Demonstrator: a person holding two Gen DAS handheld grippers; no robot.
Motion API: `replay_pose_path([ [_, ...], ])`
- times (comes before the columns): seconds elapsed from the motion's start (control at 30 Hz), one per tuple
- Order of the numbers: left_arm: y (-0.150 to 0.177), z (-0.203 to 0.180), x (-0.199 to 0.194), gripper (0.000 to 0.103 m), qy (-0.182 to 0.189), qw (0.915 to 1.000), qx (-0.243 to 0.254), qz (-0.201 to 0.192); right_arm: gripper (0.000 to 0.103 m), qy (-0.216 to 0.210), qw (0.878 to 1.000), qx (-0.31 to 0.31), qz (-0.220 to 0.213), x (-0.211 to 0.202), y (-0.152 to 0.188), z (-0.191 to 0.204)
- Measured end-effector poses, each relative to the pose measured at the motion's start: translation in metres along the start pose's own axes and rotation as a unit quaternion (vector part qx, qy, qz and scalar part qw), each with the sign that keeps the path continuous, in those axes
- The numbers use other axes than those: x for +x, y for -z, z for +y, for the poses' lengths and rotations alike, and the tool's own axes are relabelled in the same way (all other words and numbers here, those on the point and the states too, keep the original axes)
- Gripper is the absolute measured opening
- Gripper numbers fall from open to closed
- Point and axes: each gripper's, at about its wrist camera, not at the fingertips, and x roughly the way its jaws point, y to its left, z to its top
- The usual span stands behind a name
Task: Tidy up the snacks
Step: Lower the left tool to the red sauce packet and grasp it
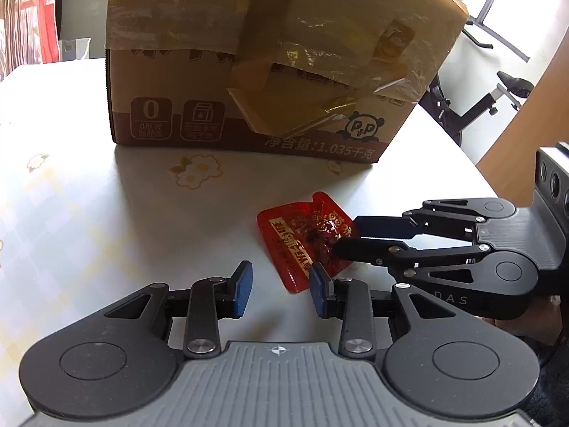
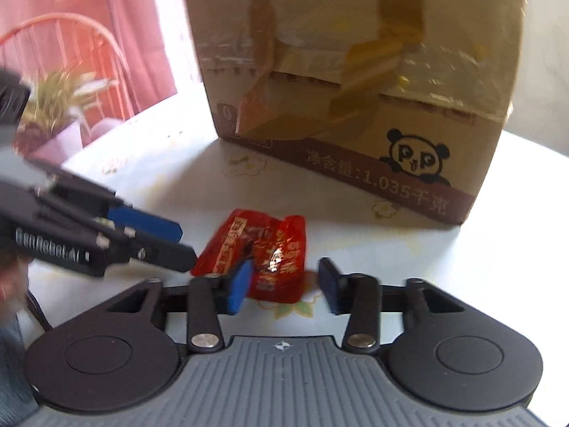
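Red snack packet (image 1: 306,238) lies flat on the flowered surface (image 1: 106,213), in front of the taped cardboard box (image 1: 270,71). Left tongs (image 1: 281,291) hover just short of its near corner, pads parted with nothing between them. Right tongs (image 1: 350,235) come in from the side, their tips over the packet's far edge; in their own view the packet (image 2: 263,249) sits partly between the spread pads, no pinch visible.
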Motion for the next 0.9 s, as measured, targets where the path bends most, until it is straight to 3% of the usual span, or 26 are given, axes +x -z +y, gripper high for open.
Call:
replay_pose_path([
  [0.13, -0.002, 0.004, 0.001, 0.037, 0.006, 0.9998, -0.02, -0.001, 0.019, 0.004, 1.0, 0.02, -0.008, 0.0, 0.006, -0.004],
  [0.43, -0.013, 0.013, 0.016, 0.037, 0.021, 0.9974, -0.066, -0.021, 0.018, 0.008, 0.999, 0.031, -0.027, -0.003, 0.014, -0.005],
  [0.6, -0.02, 0.007, 0.026, 0.037, 0.021, 0.9986, -0.037, -0.033, 0.017, 0.005, 0.999, 0.039, -0.034, -0.004, 0.017, -0.008],
  [0.73, -0.02, 0.004, 0.028, 0.038, 0.017, 0.9982, -0.044, -0.038, 0.016, 0.007, 0.999, 0.036, -0.037, -0.004, 0.018, -0.007],
  [0.9, -0.011, 0.0, 0.022, 0.038, 0.044, 0.9972, -0.054, -0.026, 0.016, 0.007, 0.998, 0.043, -0.039, -0.004, 0.019, -0.007],
])
